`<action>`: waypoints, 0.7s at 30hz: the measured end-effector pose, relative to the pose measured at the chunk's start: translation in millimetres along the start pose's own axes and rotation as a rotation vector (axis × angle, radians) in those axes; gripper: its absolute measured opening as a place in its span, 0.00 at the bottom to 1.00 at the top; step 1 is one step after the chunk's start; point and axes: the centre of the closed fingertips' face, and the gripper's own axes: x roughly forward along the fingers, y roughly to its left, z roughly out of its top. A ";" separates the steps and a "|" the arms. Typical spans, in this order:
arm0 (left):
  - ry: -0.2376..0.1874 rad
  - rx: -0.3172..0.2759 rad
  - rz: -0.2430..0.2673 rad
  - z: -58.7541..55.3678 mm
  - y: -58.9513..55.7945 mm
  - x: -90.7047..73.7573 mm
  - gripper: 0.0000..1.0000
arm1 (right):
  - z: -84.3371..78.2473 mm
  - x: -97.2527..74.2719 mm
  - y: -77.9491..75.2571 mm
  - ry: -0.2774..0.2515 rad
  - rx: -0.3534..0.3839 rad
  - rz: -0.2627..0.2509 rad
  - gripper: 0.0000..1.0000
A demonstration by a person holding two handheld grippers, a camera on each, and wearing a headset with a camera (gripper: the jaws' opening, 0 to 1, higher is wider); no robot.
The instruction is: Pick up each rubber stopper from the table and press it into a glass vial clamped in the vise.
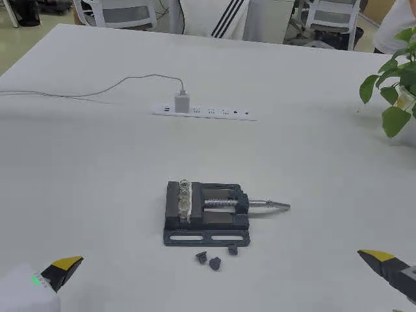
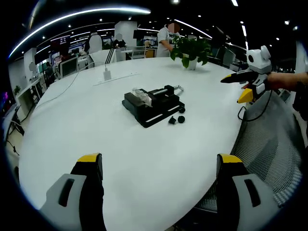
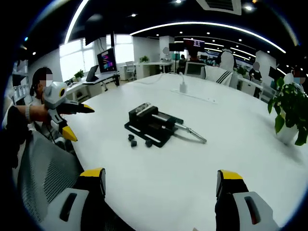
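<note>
White table [image 1: 97, 182] carries a black vise [image 1: 207, 214] about midway between its left and right edges and closer to the near edge than the far one, with the screw handle [image 1: 270, 205] pointing toward the right edge. Glass vials [image 1: 184, 197] stand upright in a short row, clamped between the vise's jaws at its left end; their mouths look uncovered, though they are too small to be sure. Three dark rubber stoppers [image 1: 215, 262] lie loose on the table just in front of the vise base, on the side toward the near edge: two close together and a third a little to the right, nearer the base. The left gripper [image 2: 160, 159] is held near the table's near edge at the left, jaws spread wide with nothing between them, well apart from the stoppers. The right gripper [image 3: 161, 173] is held near the same edge at the right, likewise spread and empty, and also well apart from the vise. Toward the far edge lies a white power strip [image 1: 205, 112] with a white charger [image 1: 181, 103] plugged in and a thin cable [image 1: 97, 91] trailing off to the left edge. A green plant [image 1: 398, 91] stands by the right edge
</note>
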 end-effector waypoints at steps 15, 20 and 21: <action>-0.004 -0.011 0.008 -1.4 3.5 0.8 0.97 | 17.6 48.3 15.9 0.041 -0.134 0.100 0.85; -0.005 -0.017 0.014 -2.3 4.7 -0.6 0.97 | 20.5 64.8 20.9 0.057 -0.191 0.149 0.79; -0.005 -0.018 0.014 -2.5 4.8 -0.8 0.97 | 20.5 67.2 21.8 0.064 -0.204 0.157 0.77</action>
